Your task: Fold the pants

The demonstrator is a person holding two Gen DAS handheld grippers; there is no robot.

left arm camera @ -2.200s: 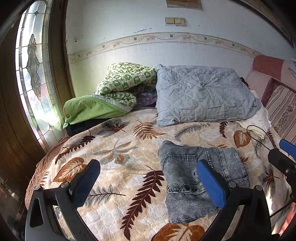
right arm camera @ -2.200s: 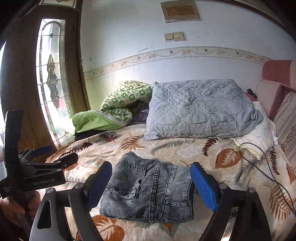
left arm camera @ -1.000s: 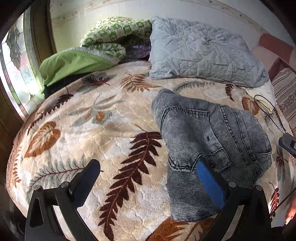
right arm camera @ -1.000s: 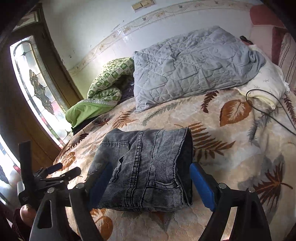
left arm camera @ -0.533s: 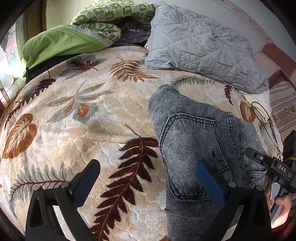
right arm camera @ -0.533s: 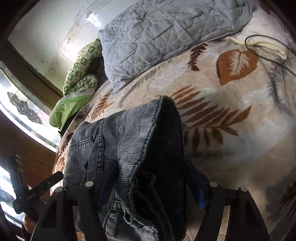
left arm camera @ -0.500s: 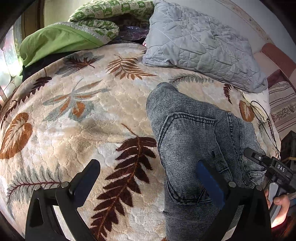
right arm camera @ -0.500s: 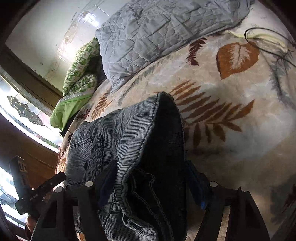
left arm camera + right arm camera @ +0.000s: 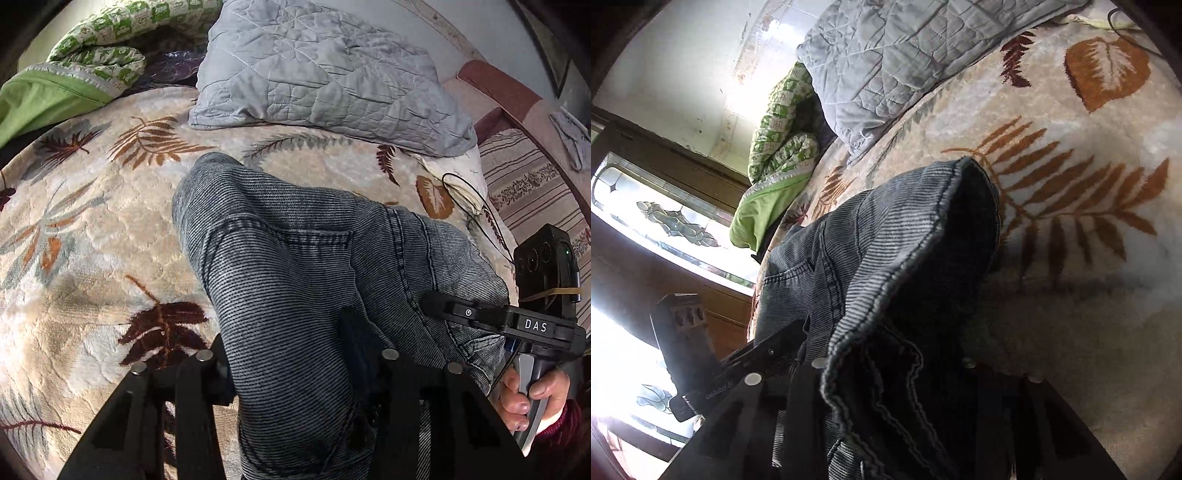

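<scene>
At the left of the left wrist view lies the leaf-printed blanket, and on it, just right of centre, the pants, a folded bundle of grey denim whose long axis runs from the near edge of the bed away toward the grey quilted pillow. The left gripper sits at the bundle's near end with its fingers drawn in narrow, one on each side of a thick fold of denim, so it appears to be clamped on the pants; the cloth rises straight out of the jaws and drapes forward, away from the camera. Further right, the right gripper reaches in from the side onto the same near end, its handle squeezed by the person's hand. In the right wrist view the left gripper's body shows at the far left, the pants fill the middle, and the right gripper is narrow too, with a hemmed edge bunched between its fingers. Both grippers are equally near, side by side along the near edge. Judging from this, the coming move turns on carrying that held edge along the long axis toward the pillow, both tools level and together.
</scene>
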